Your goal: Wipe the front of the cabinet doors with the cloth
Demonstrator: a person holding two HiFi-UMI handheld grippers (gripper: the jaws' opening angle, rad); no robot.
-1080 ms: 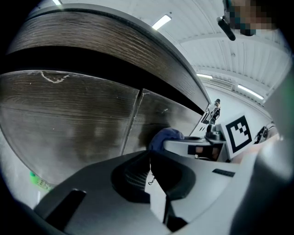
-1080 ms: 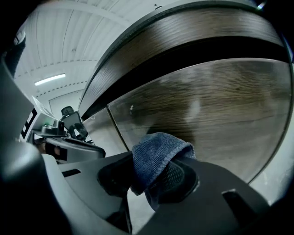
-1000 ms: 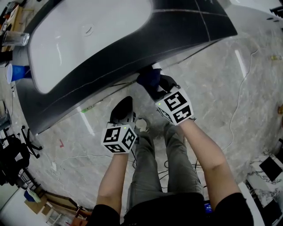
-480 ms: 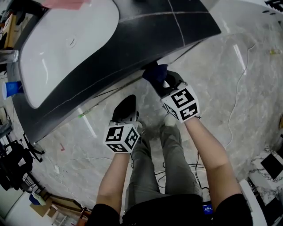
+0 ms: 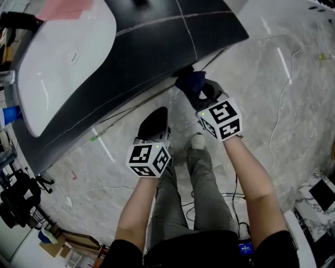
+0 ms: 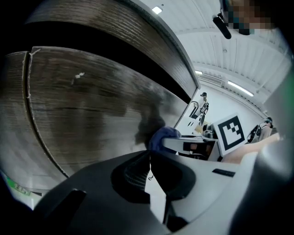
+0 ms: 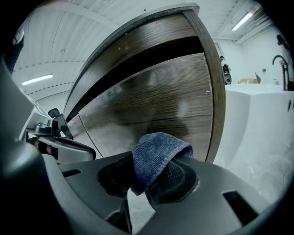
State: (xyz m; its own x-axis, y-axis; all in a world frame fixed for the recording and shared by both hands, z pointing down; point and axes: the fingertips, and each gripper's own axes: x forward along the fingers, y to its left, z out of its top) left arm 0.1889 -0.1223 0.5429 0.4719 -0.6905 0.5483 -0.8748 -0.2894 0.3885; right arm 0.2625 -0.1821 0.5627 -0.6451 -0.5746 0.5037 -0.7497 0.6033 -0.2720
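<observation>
The cabinet door is dark wood grain under a black countertop. A blue cloth is bunched between the jaws of my right gripper, which is shut on it. In the head view the cloth sits tucked under the counter edge at the cabinet front, near its right end. My left gripper hangs lower and to the left, jaws shut on nothing, a little off the door. From the left gripper view, the cloth shows just beyond the left gripper.
A white sink basin is set into the countertop, with a pink cloth at its far rim. The floor is marble, with cables trailing on it. A white panel stands right of the cabinet's end. The person's legs are below the grippers.
My right gripper has carried the cloth rightward along the cabinet front toward its right end. The left gripper has drifted the same way, still shut.
</observation>
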